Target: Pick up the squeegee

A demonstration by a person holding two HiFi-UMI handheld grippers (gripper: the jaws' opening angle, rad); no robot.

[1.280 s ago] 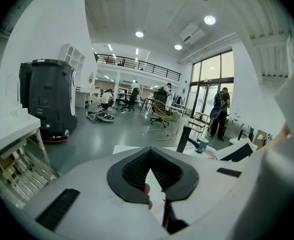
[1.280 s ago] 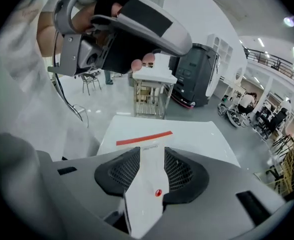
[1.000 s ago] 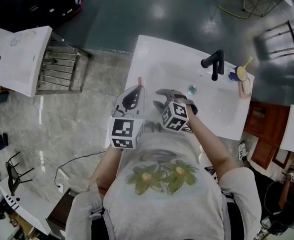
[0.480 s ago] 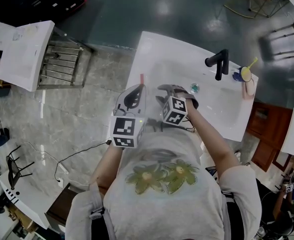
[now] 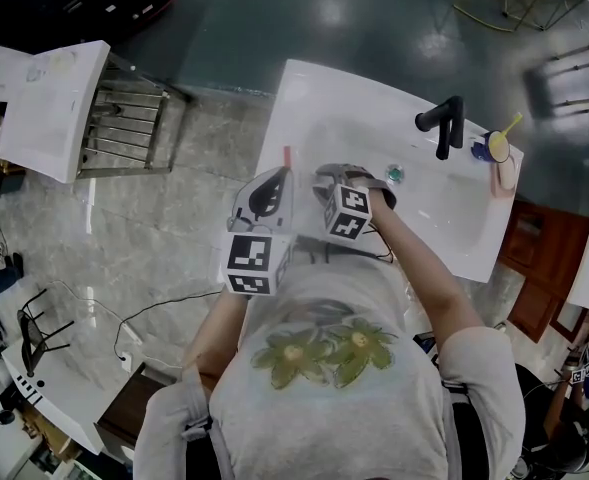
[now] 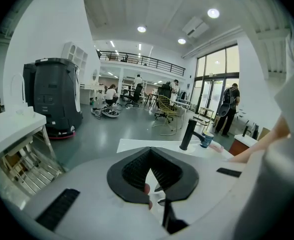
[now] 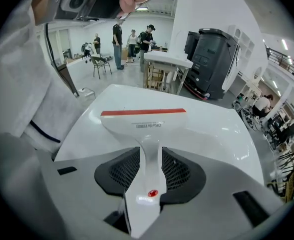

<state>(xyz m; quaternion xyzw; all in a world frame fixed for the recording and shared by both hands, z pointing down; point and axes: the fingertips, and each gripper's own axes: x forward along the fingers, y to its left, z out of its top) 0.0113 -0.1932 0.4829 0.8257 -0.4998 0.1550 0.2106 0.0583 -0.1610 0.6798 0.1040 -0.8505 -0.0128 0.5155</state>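
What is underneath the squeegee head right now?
Bare white washbasin top lies beneath the squeegee, whose handle the right gripper clamps in its jaws. The strip directly below the head is covered, so contact cannot be judged.

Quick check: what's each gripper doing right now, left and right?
Left gripper: shut, nothing between its jaws.
Right gripper: shut on the squeegee, gripping its handle.
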